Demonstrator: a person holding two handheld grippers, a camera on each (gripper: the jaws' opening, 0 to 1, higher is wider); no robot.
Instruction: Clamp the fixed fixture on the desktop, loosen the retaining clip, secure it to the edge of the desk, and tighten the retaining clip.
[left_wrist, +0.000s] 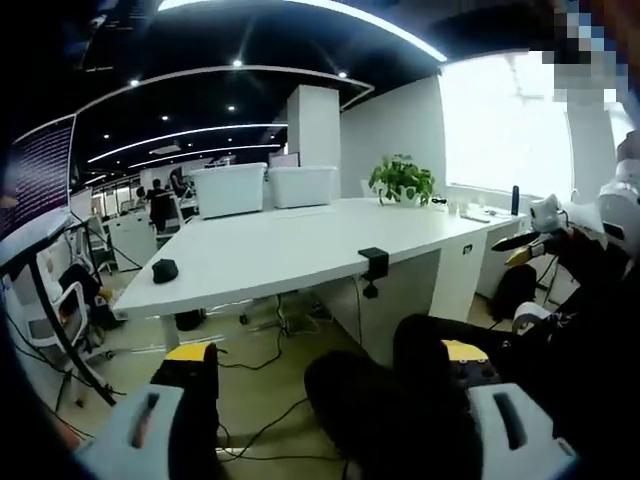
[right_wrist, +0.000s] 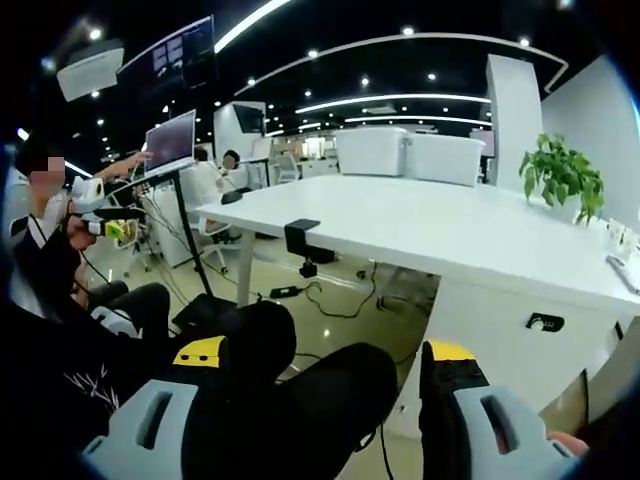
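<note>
Fixture (left_wrist: 373, 265) clamped on desk edge (left_wrist: 300, 280); both claws (left_wrist: 325, 400) (right_wrist: 325, 395) hang open, low.

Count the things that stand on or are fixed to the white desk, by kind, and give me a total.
Black clamp fixture on the desk edge: 1
White storage bins: 2
Potted green plant: 1
Small black object near the desk corner: 1
Total: 5
A few small items at the far end by the window are too blurred to count.
</note>
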